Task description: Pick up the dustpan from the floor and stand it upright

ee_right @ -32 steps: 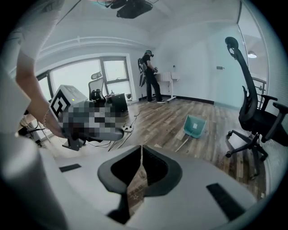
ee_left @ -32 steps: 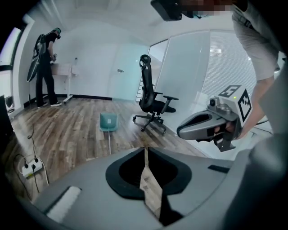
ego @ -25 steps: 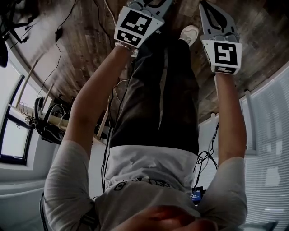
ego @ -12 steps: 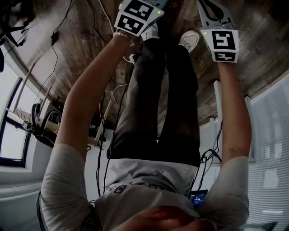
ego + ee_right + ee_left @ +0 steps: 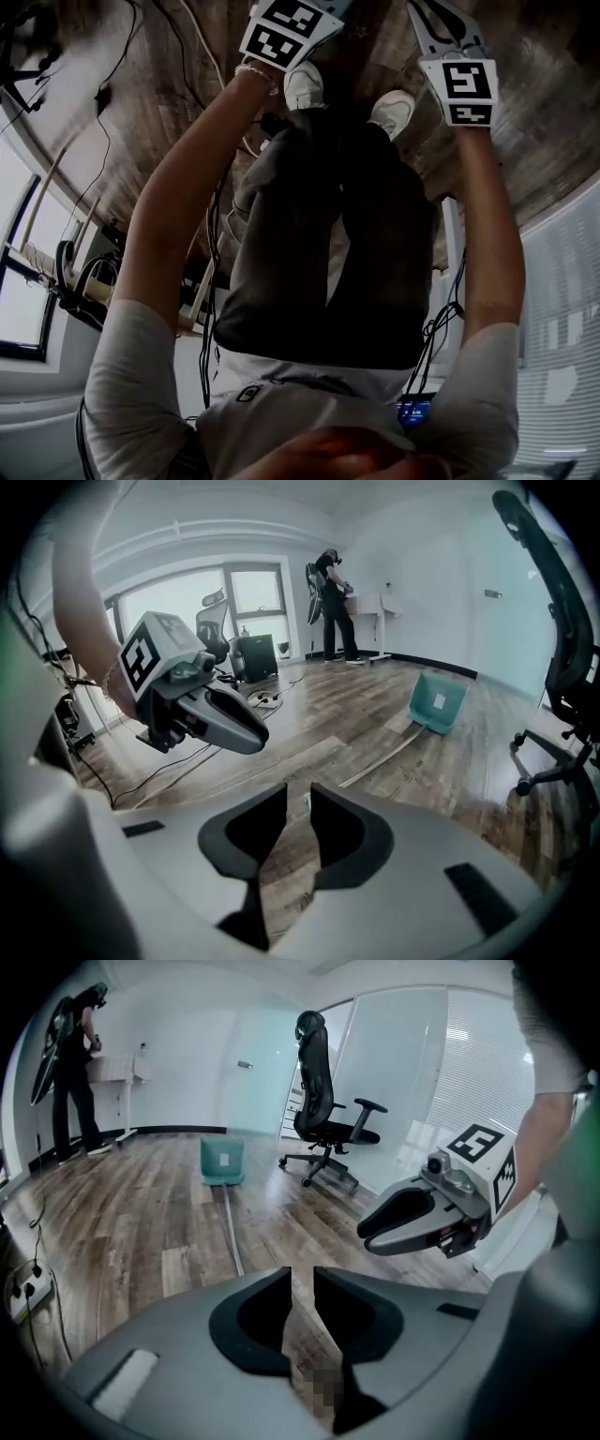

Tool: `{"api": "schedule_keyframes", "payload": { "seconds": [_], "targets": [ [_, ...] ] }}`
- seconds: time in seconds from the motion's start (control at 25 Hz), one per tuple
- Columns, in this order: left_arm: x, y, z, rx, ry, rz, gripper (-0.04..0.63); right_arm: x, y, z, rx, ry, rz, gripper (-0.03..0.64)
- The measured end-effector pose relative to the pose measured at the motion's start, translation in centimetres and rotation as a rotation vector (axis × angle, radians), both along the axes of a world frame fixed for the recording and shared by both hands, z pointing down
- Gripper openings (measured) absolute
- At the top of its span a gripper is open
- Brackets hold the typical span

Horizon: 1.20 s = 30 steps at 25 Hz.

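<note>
The teal dustpan [image 5: 222, 1162] lies on the wooden floor well ahead of me, its long thin handle [image 5: 232, 1237] pointing back toward me. The right gripper view shows this dustpan [image 5: 437, 702] at the right, far off. My left gripper [image 5: 301, 1283] has a narrow gap between its jaws, which are opening with nothing between them. My right gripper [image 5: 298, 803] is the same: jaws a little apart, opening, empty. Each gripper shows in the other's view, side by side above the floor. In the head view both marker cubes sit at the top edge near my shoes.
A black office chair [image 5: 328, 1119] stands beyond the dustpan to the right. A person [image 5: 73, 1072] stands at a white desk by the far wall. Cables and a power strip [image 5: 28, 1286] lie on the floor at the left. More chairs stand by the window [image 5: 214, 621].
In the head view both grippers have sunk toward the floor and slid to the picture's top edge. My body has bent lower, and both shoes now show.
</note>
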<state>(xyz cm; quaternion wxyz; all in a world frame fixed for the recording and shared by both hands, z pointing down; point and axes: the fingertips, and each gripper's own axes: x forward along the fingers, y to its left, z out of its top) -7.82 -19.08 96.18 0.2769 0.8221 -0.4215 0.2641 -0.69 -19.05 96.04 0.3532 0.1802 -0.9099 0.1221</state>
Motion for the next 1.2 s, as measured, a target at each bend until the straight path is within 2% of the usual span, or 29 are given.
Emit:
{"api": "schedule_keyframes", "payload": {
  "seconds": [0.36, 0.6, 0.76, 0.96, 1.2],
  "targets": [
    [-1.2, -2.1, 9.2, 0.026, -0.02, 0.003, 0.088, -1.3, -2.1, 8.9, 0.045, 0.018, -0.037, 0.074],
    [-2.2, -3.0, 17.0, -0.024, -0.03, -0.005, 0.119, -2.0, -2.9, 16.6, 0.038, 0.063, -0.089, 0.1],
    [-2.5, -3.9, 21.1, -0.013, -0.049, 0.01, 0.129, -2.2, -3.5, 20.8, 0.037, 0.091, -0.113, 0.104],
    [-2.6, -4.8, 24.5, -0.026, -0.046, -0.023, 0.146, -1.8, -4.2, 24.5, 0.045, 0.108, -0.135, 0.107],
    [-3.3, -5.6, 25.7, 0.023, -0.066, -0.08, 0.15, -1.8, -4.6, 27.0, 0.049, 0.083, -0.122, 0.107]
  ]
}}
